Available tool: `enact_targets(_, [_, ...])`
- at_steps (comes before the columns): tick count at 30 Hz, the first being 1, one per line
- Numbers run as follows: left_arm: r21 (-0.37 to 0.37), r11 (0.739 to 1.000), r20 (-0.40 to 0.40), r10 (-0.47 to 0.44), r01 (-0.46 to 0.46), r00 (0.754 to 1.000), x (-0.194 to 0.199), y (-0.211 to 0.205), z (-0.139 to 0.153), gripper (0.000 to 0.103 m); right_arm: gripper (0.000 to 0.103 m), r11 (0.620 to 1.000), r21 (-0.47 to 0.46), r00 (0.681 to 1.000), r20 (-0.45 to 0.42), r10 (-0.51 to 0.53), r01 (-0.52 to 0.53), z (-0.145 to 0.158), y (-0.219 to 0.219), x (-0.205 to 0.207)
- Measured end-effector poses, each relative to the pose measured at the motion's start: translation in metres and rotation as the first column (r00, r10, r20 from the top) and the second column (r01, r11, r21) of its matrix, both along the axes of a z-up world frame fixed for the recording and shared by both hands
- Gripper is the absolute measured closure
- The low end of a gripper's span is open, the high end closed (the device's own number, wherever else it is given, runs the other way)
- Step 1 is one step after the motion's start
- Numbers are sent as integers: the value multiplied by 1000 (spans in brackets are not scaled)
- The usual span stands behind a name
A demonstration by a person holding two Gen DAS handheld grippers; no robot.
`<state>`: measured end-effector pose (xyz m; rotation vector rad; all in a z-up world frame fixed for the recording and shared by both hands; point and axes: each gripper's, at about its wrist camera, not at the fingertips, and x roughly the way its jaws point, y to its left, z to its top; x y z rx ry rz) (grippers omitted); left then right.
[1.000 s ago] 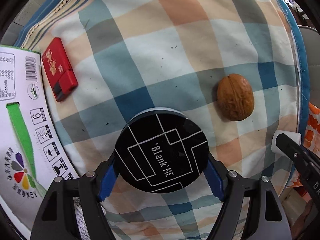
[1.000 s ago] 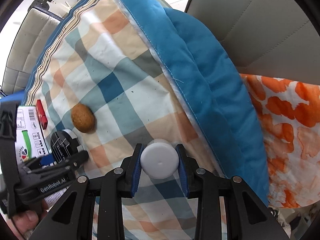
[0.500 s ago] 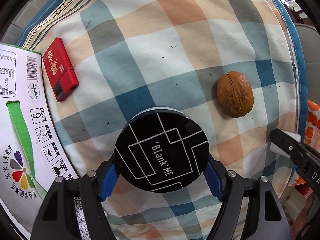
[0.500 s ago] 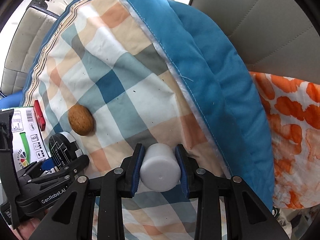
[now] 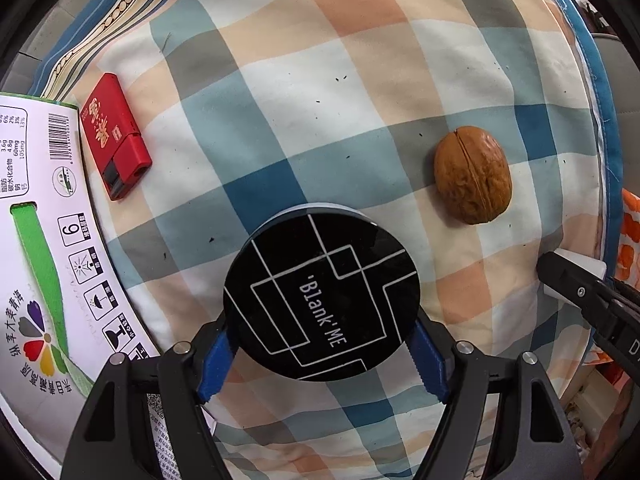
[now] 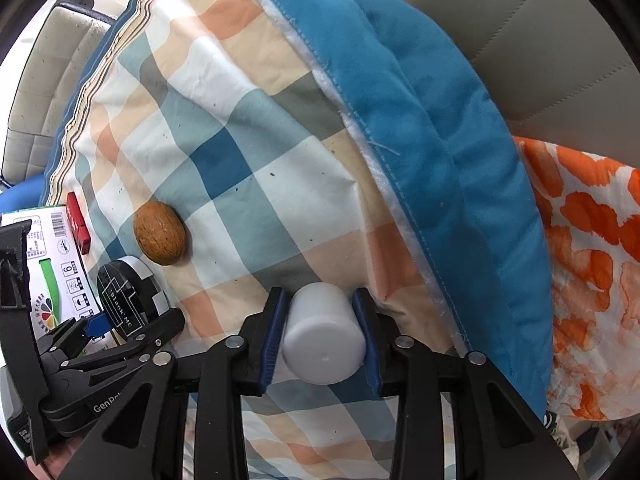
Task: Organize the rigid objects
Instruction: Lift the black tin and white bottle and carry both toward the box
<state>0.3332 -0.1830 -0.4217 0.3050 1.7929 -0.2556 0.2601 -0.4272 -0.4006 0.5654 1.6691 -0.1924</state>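
A black round tin (image 5: 320,300) lettered "Blank ME" sits between the blue pads of my left gripper (image 5: 320,344), which is shut on it just above the checked blanket (image 5: 320,100). The tin (image 6: 124,300) and that gripper also show at the lower left of the right wrist view. My right gripper (image 6: 320,300) has a small white bottle (image 6: 324,332) between its pads. Its jaws are opening, though the pads still lie against the bottle's sides. The bottle is tilted, its flat end toward the camera. A walnut (image 5: 472,176) lies loose on the blanket between the two grippers.
A small red box (image 5: 114,136) lies at the blanket's left edge beside a white printed carton (image 5: 36,240). A thick blue border (image 6: 420,140) rims the blanket on the right. Beyond it lie an orange-patterned cloth (image 6: 592,260) and a grey seat (image 6: 540,40).
The white bottle has tipped between the right pads, from end-on to tilted with its side showing. The left gripper and the black tin have stayed put.
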Motion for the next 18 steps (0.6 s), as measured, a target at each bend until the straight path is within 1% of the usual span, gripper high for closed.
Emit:
enact_targets(2, [5, 1000, 13, -8, 8, 1000, -3, -3, 1, 32, 62, 1000, -8, 1000, -15, 25, -25, -1, 6, 2])
enact_targets(4, [8, 1000, 26, -12, 12, 1000, -7, -5, 4, 32, 68, 998, -29, 998, -30, 55, -56, -1, 12, 3])
enact_targets(5, [7, 1000, 29, -13, 13, 999, -9, -4, 4, 32, 68, 997, -32, 997, -29, 68, -69, 0, 15, 3])
enact_targets(12, [-25, 1000, 54, 2, -1, 999, -22, -2, 17, 33, 69, 997, -41, 997, -9, 71, -71, 8, 20, -5])
enact_targets(15, [-52, 999, 74, 8, -4, 997, -24, 0, 29, 33, 69, 995, -42, 996, 14, 87, -86, 20, 27, -8])
enact_targets(18, [-82, 997, 96, 15, -8, 995, -27, 1, 44, 33, 69, 993, -43, 993, 47, 111, -109, 38, 37, -9])
